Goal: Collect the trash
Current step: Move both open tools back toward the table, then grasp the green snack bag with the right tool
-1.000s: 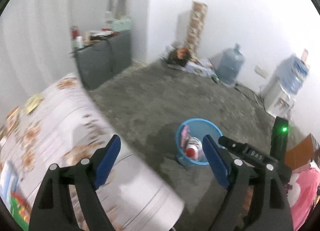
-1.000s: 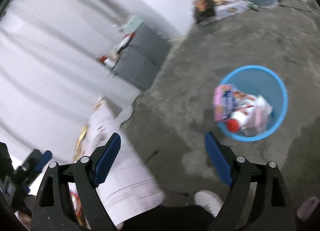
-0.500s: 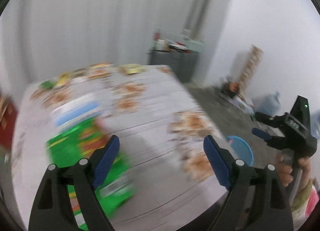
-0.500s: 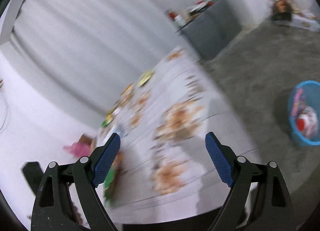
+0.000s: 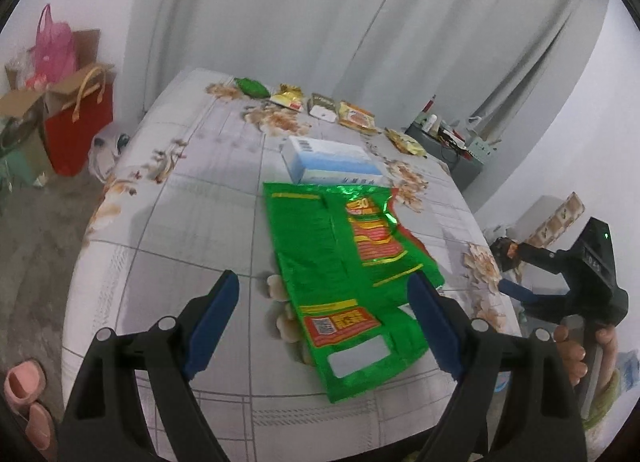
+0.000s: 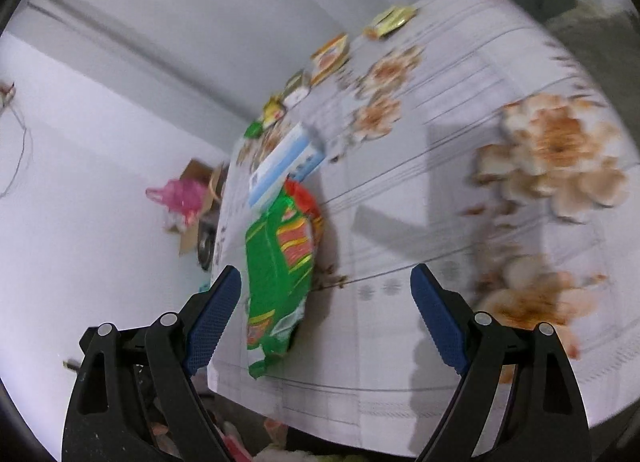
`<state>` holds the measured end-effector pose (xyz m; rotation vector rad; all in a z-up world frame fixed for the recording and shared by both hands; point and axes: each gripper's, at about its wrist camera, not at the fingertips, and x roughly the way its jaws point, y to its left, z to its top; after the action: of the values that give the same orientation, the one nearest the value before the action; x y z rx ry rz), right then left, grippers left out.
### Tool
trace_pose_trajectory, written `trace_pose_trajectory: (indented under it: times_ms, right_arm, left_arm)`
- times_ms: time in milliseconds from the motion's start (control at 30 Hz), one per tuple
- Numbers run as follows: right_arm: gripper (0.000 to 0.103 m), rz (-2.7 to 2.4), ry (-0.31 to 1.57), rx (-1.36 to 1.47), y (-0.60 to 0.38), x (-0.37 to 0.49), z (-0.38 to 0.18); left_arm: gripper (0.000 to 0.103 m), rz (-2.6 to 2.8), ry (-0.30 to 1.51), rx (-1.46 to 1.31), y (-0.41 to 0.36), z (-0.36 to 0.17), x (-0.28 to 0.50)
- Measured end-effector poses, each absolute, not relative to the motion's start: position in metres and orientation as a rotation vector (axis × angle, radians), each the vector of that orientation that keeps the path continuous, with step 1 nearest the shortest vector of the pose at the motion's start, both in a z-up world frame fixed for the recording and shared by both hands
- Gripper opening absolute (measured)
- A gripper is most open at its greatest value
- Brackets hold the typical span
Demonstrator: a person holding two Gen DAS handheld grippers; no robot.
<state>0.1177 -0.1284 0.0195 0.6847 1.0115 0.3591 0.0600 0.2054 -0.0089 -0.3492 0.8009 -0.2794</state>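
Both claws gape empty over the table (image 5: 168,230), so the left gripper (image 5: 324,326) must next drop onto the green wrapper (image 5: 344,282) at its 12 o'clock while the right gripper (image 6: 326,322) waits.

Your left tool (image 5: 324,310) hangs with jaws spread wide over the near end of the green wrapper (image 5: 348,282), which lies flat on the floral table (image 5: 192,222). Just beyond the wrapper sits a blue-and-white box (image 5: 330,160); your right tool (image 5: 560,282) shows off its right side.
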Motion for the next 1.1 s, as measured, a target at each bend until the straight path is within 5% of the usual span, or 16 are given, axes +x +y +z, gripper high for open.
trace_pose_trajectory:
  times_ms: [133, 333, 833, 1100]
  right_arm:
    - [0.081, 0.383, 1.094, 0.678, -0.104, 0.139, -0.002]
    - [0.072, 0.391, 1.192, 0.705, -0.092, 0.161, -0.028]
    - [0.069, 0.614, 1.296, 0.77, -0.054, 0.201, -0.042]
    - [0.063, 0.644, 1.304, 0.789, -0.044, 0.204, -0.046]
  left_arm:
    - [0.083, -0.255, 0.825, -0.36, 0.208, -0.023, 0.07]
    - [0.067, -0.186, 0.822, -0.297, 0.196, -0.036, 0.079]
    - [0.008, -0.156, 0.907, -0.142, 0.174, -0.064, 0.105]
    - [0.005, -0.161, 0.919, -0.151, 0.169, -0.069, 0.107]
